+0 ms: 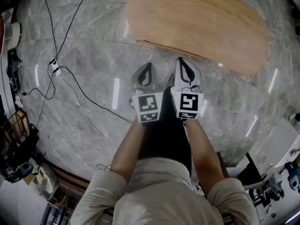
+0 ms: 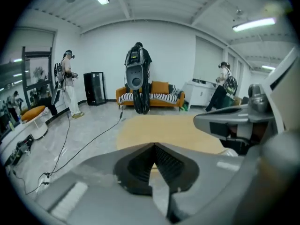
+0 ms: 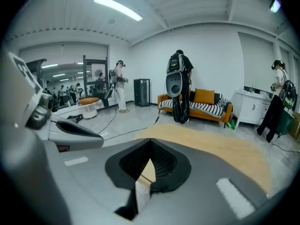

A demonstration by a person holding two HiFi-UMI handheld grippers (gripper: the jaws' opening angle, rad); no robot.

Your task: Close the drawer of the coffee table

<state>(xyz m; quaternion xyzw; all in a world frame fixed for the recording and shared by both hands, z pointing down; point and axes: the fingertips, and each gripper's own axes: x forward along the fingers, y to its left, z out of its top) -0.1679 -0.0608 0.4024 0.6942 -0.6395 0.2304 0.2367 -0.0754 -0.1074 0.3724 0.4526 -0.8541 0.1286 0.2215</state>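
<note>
No words, numbers or brand names legible anywhere, live from all three views. Only coded signs: a black-and-white square marker (image 1: 149, 108) on the white cube of the left gripper (image 1: 149, 67), and a second blocky square marker (image 1: 189, 105) on the cube of the right gripper (image 1: 181, 61). Chunky black shapes on white, patterns rather than letters. Nothing else to read off.
</note>
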